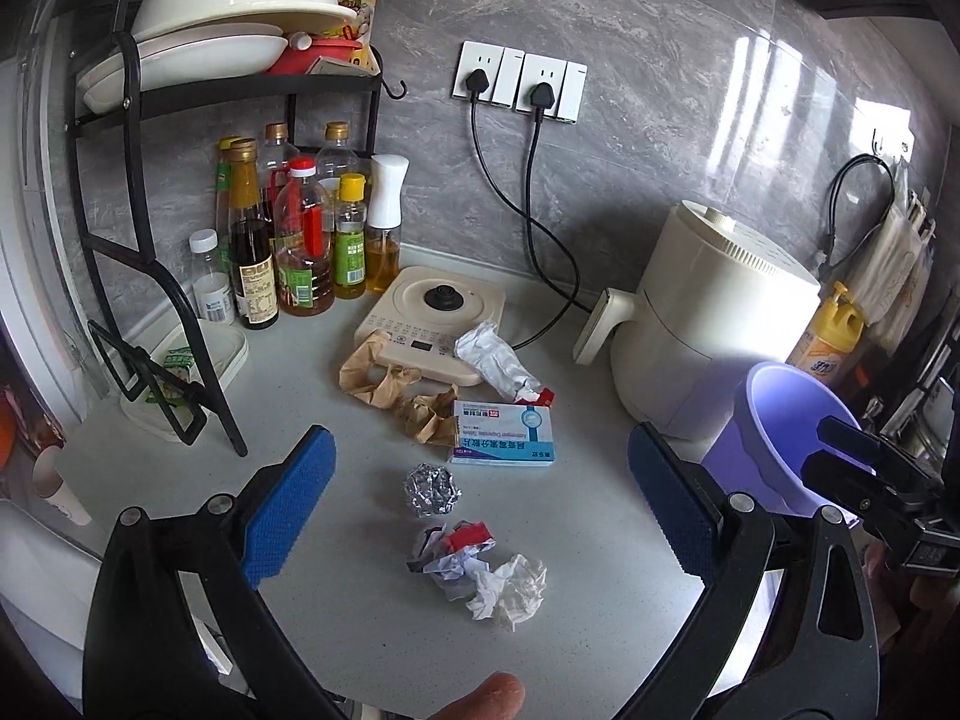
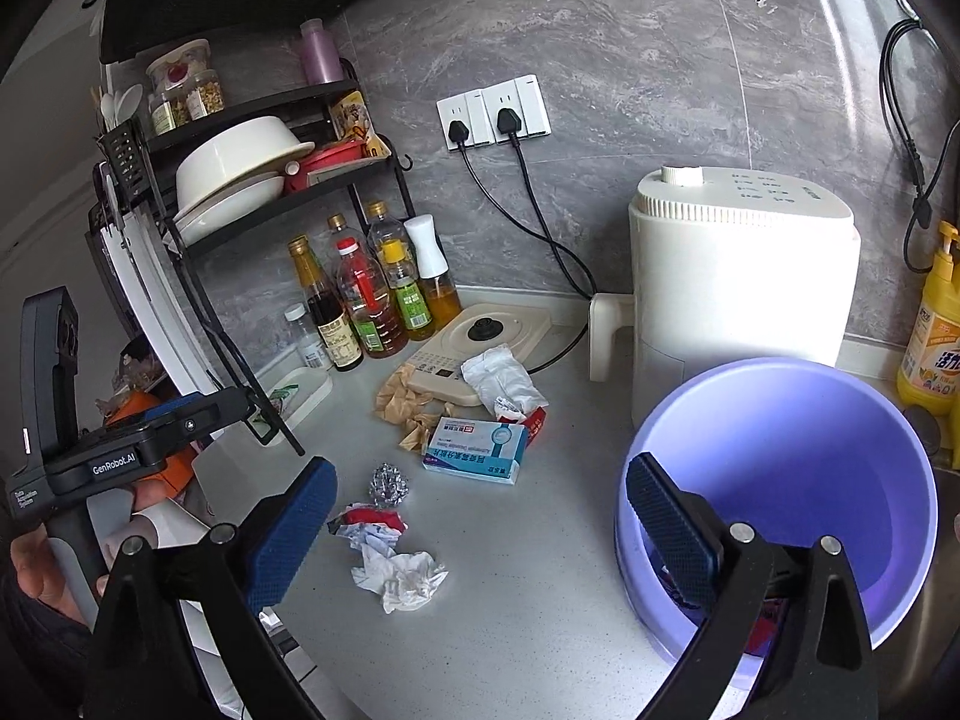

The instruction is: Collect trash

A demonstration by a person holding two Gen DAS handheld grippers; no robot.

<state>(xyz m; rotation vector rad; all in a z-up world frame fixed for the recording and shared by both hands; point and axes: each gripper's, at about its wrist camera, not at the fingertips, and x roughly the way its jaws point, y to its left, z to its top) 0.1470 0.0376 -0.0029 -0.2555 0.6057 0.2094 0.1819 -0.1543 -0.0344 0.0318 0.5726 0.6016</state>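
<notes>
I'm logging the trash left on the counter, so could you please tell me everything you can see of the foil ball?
The foil ball is a small wad of crinkled, shiny silver foil, roughly round, with many dented facets. It rests on the pale grey counter, apart from everything else: the medicine box lies just behind it, and a crumpled red and white wrapper lies just in front. Nothing touches it but the counter. It sits ahead of the open left hand-held gripper, which has nothing between its pads.

Lilac bin (image 2: 840,468); silver foil ball (image 1: 431,489); blue-white box (image 1: 503,433); brown paper (image 1: 384,384); grey speckled counter (image 1: 360,600).
</notes>
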